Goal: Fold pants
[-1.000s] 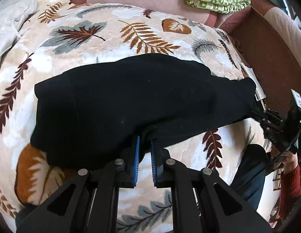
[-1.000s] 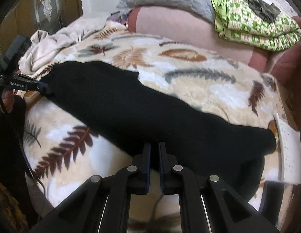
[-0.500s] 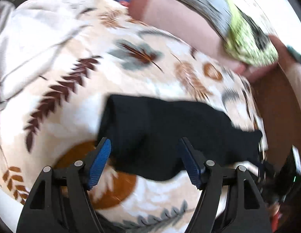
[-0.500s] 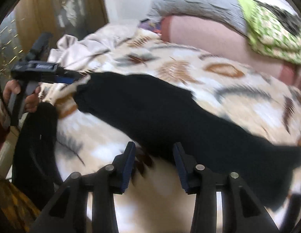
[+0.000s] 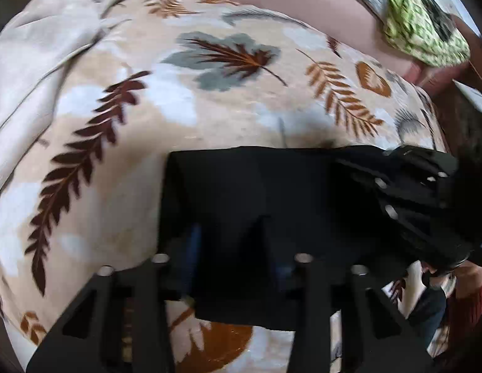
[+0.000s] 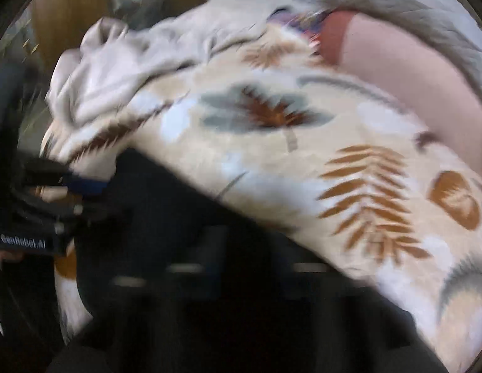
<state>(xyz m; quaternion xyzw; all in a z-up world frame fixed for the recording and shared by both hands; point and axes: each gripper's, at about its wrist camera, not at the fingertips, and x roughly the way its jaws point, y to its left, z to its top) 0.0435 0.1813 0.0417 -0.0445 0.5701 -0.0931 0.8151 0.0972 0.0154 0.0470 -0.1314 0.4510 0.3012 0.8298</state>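
Note:
Black pants point(image 5: 256, 186) lie folded on a leaf-print blanket point(image 5: 210, 108). At their near left edge sits my left gripper point(image 5: 236, 248). Its jaws are closing, with a hump of black cloth between the blue pads and a gap still showing. From the right, my right gripper point(image 5: 343, 164) reaches over the pants, its tips on the cloth. Its own view is badly blurred. There the pants point(image 6: 166, 205) fill the bottom, and the right gripper point(image 6: 247, 242) looks shut with black cloth around it. The left gripper point(image 6: 95, 186) shows at the left edge.
A crumpled beige sheet point(image 5: 39, 62) lies at the blanket's far left. A pink bolster point(image 5: 303, 9), a green patterned quilt point(image 5: 421, 25) and a grey quilt point(image 6: 381, 3) line the back. A hand with a red sleeve point(image 5: 468, 283) is at the lower right.
Both grippers let go of the pants' near edge and opened. The left one shifted to the pants' left end and narrowed. The right one swung fast toward the left one and closed again.

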